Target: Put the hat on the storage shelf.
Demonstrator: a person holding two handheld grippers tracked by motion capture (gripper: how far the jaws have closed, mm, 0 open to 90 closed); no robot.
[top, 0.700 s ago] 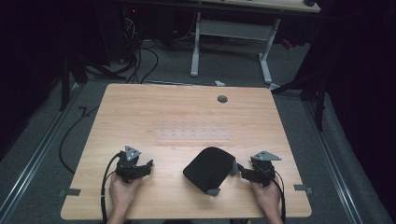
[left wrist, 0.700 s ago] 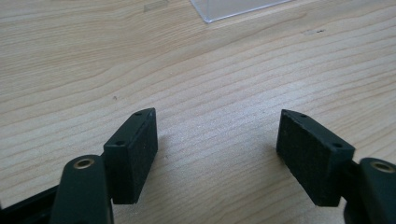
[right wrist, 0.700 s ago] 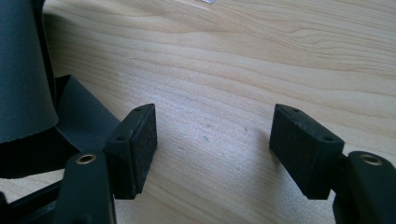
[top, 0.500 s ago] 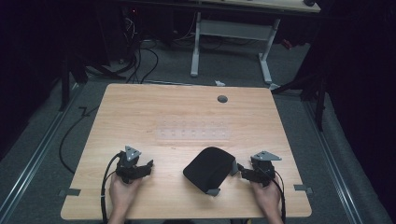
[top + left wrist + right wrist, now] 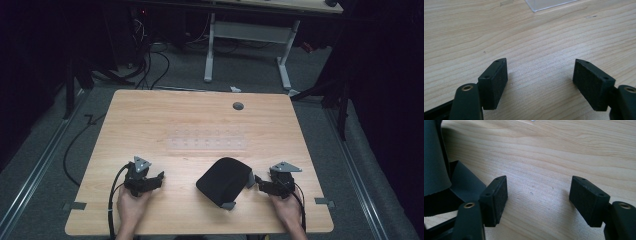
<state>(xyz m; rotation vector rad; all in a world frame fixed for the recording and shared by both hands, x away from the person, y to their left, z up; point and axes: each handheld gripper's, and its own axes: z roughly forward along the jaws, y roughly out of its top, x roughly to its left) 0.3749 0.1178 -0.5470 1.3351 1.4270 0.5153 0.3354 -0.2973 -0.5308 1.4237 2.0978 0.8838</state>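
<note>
A black folded cloth-like object (image 5: 224,181) with grey tabs lies on the wooden table (image 5: 150,120), near the front, right of centre. My right gripper (image 5: 261,186) rests just to its right, open, jaws wide apart over bare wood; in the right gripper view (image 5: 537,198) the dark object (image 5: 439,170) sits close at the left, beside the left jaw. My left gripper (image 5: 156,179) rests at the front left, open, with bare wood between its jaws (image 5: 540,80).
A clear plastic sheet (image 5: 207,139) lies flat at the table's middle; its corner (image 5: 546,3) shows at the top of the left gripper view. A round grey grommet (image 5: 238,106) sits near the far edge. Cables and another desk's legs stand on the floor beyond.
</note>
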